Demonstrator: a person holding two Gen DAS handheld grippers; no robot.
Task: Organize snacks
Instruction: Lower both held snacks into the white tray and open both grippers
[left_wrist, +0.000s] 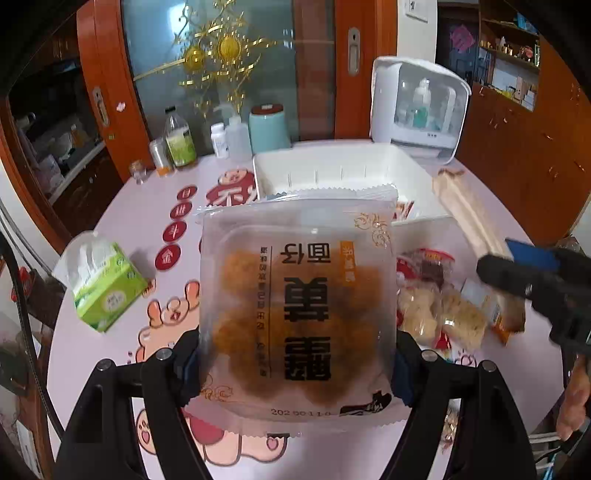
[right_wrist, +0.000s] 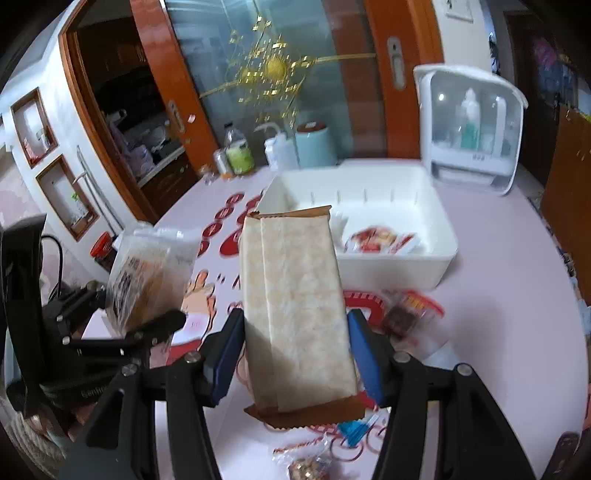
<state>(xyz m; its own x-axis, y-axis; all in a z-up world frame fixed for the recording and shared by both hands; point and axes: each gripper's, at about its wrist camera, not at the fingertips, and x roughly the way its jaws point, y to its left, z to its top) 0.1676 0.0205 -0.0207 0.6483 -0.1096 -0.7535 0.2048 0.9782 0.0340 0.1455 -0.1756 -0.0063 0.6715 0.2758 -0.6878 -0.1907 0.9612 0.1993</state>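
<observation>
My left gripper (left_wrist: 297, 360) is clamped on the frosted pastry pack (left_wrist: 297, 306), date print "202…" partly legible. My right gripper (right_wrist: 295, 354) clamps the long beige bar (right_wrist: 295, 306), its long axis toward 12 o'clock, where the white bin (right_wrist: 399, 273) sits, nearer it.

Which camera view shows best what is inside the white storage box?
The right wrist view: it looks down into the white storage box and shows a red-and-white snack packet on its floor. In the left wrist view the frosted snack pack held in the left gripper hides most of the interior.
</observation>
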